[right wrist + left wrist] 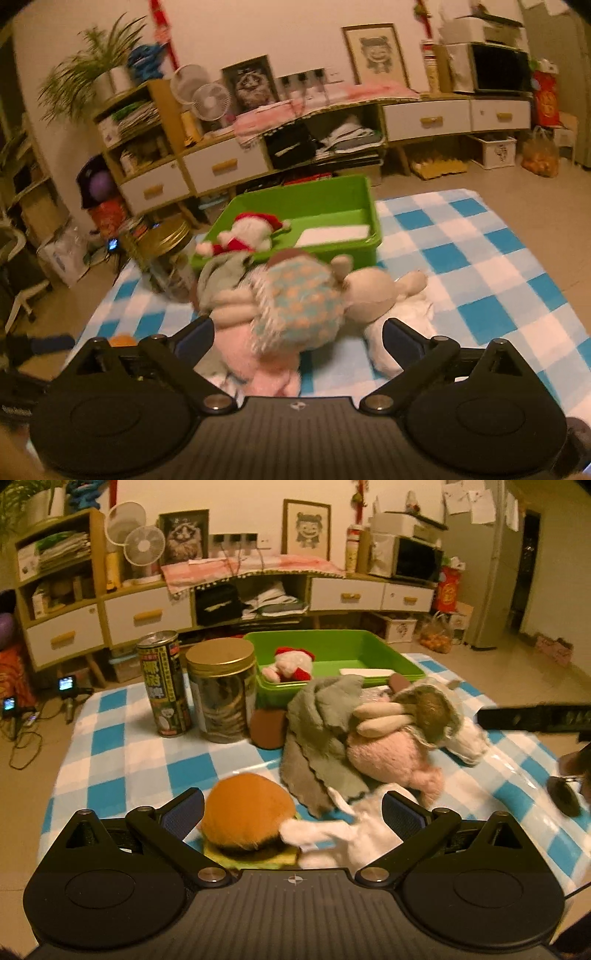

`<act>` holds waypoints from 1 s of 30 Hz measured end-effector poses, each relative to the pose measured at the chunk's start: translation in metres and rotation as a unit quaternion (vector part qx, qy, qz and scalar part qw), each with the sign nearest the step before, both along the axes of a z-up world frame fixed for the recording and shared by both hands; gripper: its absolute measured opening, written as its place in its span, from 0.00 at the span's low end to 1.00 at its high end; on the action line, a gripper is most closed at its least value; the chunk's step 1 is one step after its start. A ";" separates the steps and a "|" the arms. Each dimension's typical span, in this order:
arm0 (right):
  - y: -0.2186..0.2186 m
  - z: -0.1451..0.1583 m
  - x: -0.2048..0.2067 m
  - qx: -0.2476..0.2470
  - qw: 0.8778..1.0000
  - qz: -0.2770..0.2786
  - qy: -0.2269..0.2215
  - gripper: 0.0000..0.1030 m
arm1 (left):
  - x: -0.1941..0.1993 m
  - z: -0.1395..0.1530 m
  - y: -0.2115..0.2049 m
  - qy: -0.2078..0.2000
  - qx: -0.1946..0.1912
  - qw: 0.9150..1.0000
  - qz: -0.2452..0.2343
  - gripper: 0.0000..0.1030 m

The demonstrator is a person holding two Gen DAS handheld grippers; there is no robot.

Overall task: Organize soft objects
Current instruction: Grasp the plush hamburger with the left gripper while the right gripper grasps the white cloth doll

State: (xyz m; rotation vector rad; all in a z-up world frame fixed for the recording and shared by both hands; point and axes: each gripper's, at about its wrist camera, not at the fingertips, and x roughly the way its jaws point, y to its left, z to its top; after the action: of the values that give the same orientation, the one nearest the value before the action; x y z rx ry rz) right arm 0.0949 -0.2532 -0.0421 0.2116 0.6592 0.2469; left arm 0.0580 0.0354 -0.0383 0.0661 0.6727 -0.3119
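Between the spread fingers of the left gripper (291, 808) lies the burger toy (245, 812), untouched on the checked surface (122, 746). The right gripper (297, 332), also spread, frames the plush pile (295, 306); beyond sits the green bin (369, 642).

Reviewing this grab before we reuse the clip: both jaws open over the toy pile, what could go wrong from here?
1. The left gripper straddles both the burger plush and a white plush; closing may catch two at once.
2. The pink plush, the doll in the patterned dress and the grey cloth overlap; lifting one may drag the others.
3. The can and the jar stand beside the green bin; a swing toward it could topple them.
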 end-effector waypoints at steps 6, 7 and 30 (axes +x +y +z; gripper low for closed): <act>0.025 -0.010 -0.019 -0.009 0.997 0.074 -0.034 0.64 | -0.010 -0.009 0.002 -0.021 -0.004 0.999 -0.036 0.95; 0.028 -0.011 -0.020 -0.011 0.996 0.081 -0.039 0.64 | -0.010 -0.011 0.004 -0.023 -0.008 0.999 -0.033 0.95; 0.112 -0.071 -0.028 -0.118 0.974 0.194 0.008 0.64 | 0.033 -0.052 0.067 0.144 -0.232 0.956 0.111 0.94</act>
State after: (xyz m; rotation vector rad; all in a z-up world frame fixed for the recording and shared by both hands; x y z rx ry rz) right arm 0.0669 -0.1411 -0.1135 -0.1464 0.7377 0.5384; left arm 0.0914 0.1026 -0.0900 -0.5100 0.8715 -0.2581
